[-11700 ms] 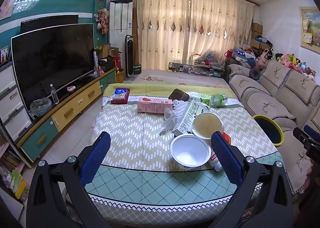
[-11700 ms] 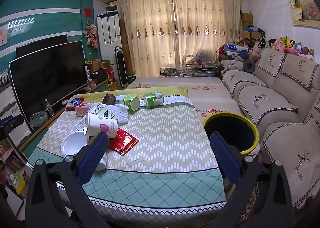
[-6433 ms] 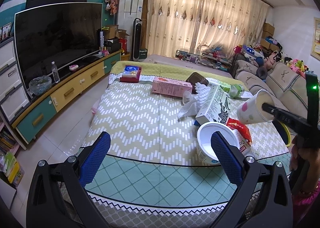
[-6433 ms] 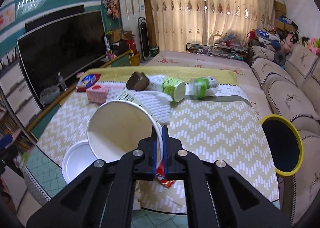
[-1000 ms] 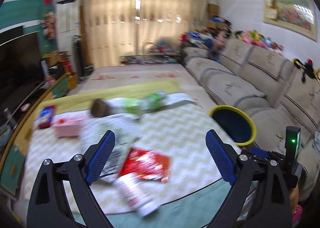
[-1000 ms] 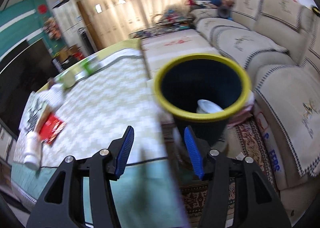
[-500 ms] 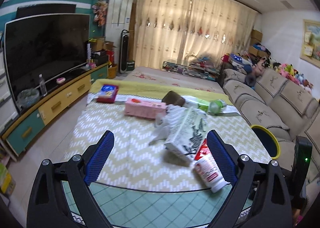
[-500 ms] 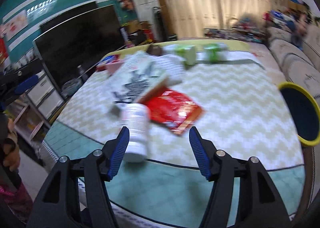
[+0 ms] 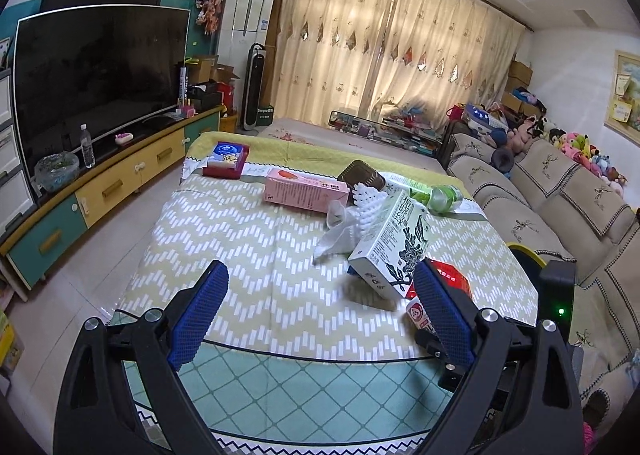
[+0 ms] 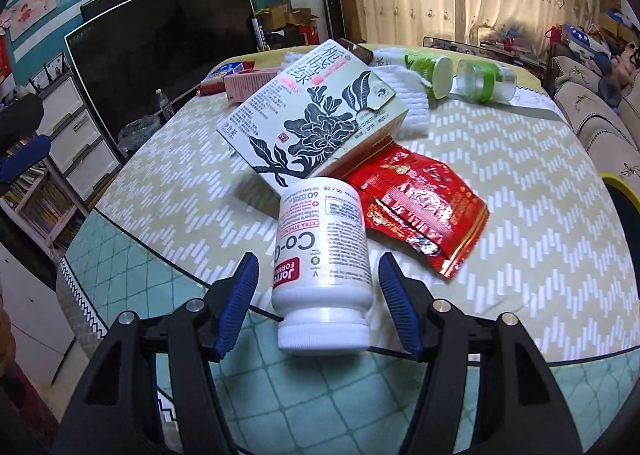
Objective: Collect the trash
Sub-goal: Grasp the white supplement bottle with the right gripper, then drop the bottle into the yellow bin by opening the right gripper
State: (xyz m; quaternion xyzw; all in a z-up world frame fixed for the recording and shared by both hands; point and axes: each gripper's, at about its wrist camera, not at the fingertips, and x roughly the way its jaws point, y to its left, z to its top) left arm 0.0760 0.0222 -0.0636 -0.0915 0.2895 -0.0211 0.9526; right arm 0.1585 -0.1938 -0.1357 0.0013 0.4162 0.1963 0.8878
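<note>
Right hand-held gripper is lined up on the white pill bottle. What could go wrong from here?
1. The white pill bottle lies on its side between the open right hand-held gripper; being round, it may roll away.
2. Its base touches the tilted green-and-white carton and the red foil packet; lifting may shift them.

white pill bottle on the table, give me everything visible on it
The white pill bottle looks like glossy plastic, with a white screw cap and a wrap label printed in red, black and green. It lies on its side on the table near the front edge, cap toward the camera. Its base abuts the tea box, and it lies right beside the red foil packet; contact there is unclear. It sits between the pads of the open right claw, which don't press on it.
</note>
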